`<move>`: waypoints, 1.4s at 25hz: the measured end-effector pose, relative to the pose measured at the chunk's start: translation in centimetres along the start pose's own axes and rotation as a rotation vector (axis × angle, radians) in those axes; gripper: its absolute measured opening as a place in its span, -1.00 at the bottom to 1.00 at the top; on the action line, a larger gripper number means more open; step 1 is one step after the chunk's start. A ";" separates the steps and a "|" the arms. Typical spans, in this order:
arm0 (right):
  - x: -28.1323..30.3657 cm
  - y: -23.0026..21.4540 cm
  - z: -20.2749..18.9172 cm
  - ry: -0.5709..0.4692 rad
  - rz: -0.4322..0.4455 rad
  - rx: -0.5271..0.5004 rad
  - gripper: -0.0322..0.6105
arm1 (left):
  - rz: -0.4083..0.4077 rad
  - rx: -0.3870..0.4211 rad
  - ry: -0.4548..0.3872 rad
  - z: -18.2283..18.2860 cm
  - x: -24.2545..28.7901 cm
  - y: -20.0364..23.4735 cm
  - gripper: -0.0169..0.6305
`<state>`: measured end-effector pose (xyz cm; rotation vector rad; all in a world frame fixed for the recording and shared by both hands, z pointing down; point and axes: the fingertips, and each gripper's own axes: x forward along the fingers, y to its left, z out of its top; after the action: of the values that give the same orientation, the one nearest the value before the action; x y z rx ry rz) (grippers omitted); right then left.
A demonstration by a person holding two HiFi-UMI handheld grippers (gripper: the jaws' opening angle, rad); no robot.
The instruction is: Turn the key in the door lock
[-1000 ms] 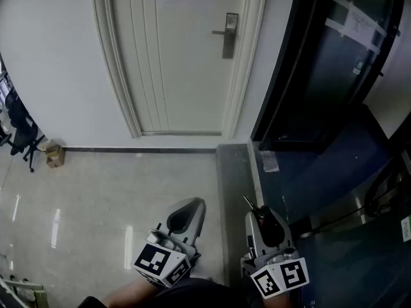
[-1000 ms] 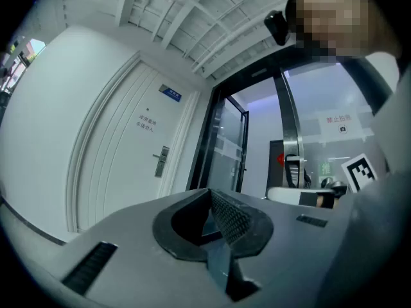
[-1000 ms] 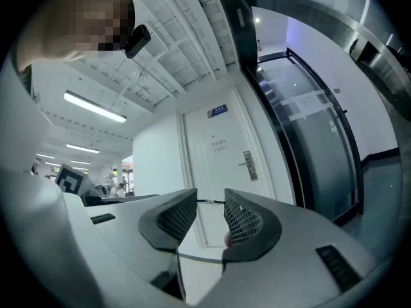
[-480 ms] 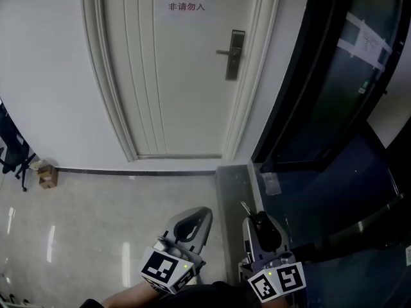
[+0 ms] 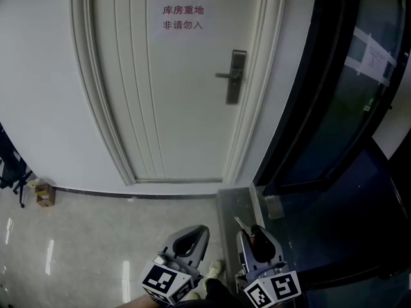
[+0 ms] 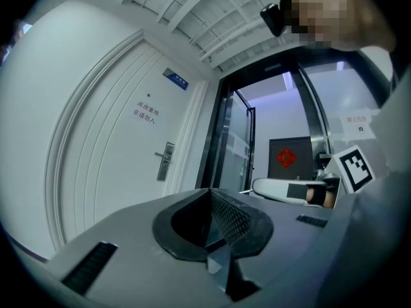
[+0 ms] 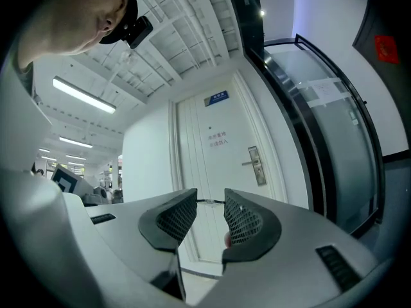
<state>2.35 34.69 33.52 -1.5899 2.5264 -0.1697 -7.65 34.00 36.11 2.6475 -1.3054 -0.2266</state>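
A white door stands ahead, with a metal lever handle and lock plate on its right side. The lock plate also shows in the left gripper view, and the lock plate in the right gripper view, both far off. My right gripper is low in the head view, shut on a thin metal key that pokes out forward. The key spans the jaw tips edge-on. Beside it, my left gripper is shut on nothing, and my left gripper has its pads pressed together.
Red lettering is printed on the door's upper part. A dark-framed glass door with a taped paper stands to the right. A small cardboard box and an office chair sit at the left wall.
The door and its lock plate have grown larger and slid lower in the head view as I came closer. Both grippers stay low, their grips unchanged.
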 end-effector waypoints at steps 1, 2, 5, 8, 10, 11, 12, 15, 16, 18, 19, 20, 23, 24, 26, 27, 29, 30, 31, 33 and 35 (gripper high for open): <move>1.0 -0.6 0.0 0.000 0.008 0.001 -0.48 | 0.005 0.001 -0.002 0.1 0.9 0.6 -0.89; 2.1 -1.2 0.0 -0.003 0.017 -0.002 -0.48 | 0.010 0.002 -0.003 0.3 1.9 1.2 -0.89; 5.5 -3.1 0.4 -0.004 0.040 0.000 -0.48 | 0.025 0.010 0.005 0.6 5.0 2.8 -0.89; 8.8 -5.2 1.3 0.006 0.058 0.004 -0.48 | 0.036 0.013 0.007 1.4 8.5 4.1 -0.89; 11.0 -7.1 1.8 0.011 0.067 -0.001 -0.48 | 0.042 0.010 0.003 1.9 11.0 4.9 -0.89; 12.1 -8.2 2.0 0.011 0.070 -0.008 -0.48 | 0.045 0.010 0.003 2.0 12.3 5.3 -0.89; 13.1 -9.4 2.2 0.008 0.073 -0.017 -0.48 | 0.048 0.009 0.001 2.2 13.6 5.7 -0.89; 15.9 -12.6 3.0 0.000 0.084 -0.034 -0.48 | 0.069 0.015 -0.006 2.5 17.5 7.0 -0.89; 16.7 -13.7 3.3 -0.004 0.085 -0.037 -0.48 | 0.078 0.017 -0.011 2.7 18.7 7.4 -0.89; 18.4 -16.0 3.6 -0.007 0.081 -0.040 -0.48 | 0.093 0.019 -0.023 2.9 21.1 8.1 -0.89; 19.2 -17.1 3.7 -0.006 0.079 -0.040 -0.48 | 0.096 0.020 -0.023 2.9 22.2 8.3 -0.89; 20.0 -18.0 3.7 -0.005 0.079 -0.040 -0.48 | 0.097 0.021 -0.021 3.0 23.3 8.5 -0.89; 22.5 -19.8 3.9 -0.005 0.088 -0.051 -0.48 | 0.096 0.024 -0.023 3.3 26.1 9.3 -0.89; 23.3 -20.3 4.0 -0.008 0.088 -0.056 -0.48 | 0.095 0.023 -0.021 3.4 26.9 9.6 -0.89; 25.2 -21.4 4.3 -0.015 0.083 -0.064 -0.48 | 0.093 0.016 -0.009 3.3 28.5 10.4 -0.89; 26.2 -21.9 4.5 -0.020 0.078 -0.065 -0.48 | 0.091 0.014 -0.003 3.2 29.2 10.9 -0.89; 28.3 -23.1 4.8 -0.034 0.065 -0.067 -0.48 | 0.087 0.011 0.001 3.2 30.9 11.8 -0.89; 29.3 -23.7 5.0 -0.044 0.057 -0.068 -0.48 | 0.086 0.011 0.000 3.2 31.7 12.3 -0.89; 30.5 -24.2 5.1 -0.054 0.047 -0.069 -0.48 | 0.082 0.013 -0.003 3.3 32.5 12.9 -0.89; 32.8 -25.2 5.5 -0.079 0.024 -0.068 -0.48 | 0.064 0.020 -0.011 3.4 34.2 14.2 -0.89; 35.2 -26.0 5.7 -0.099 0.000 -0.068 -0.48 | 0.046 0.024 -0.015 3.7 35.8 15.5 -0.89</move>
<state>11.41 -8.33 30.05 -1.5810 2.4813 -0.0048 1.19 -4.12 34.02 2.6372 -1.3800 -0.2262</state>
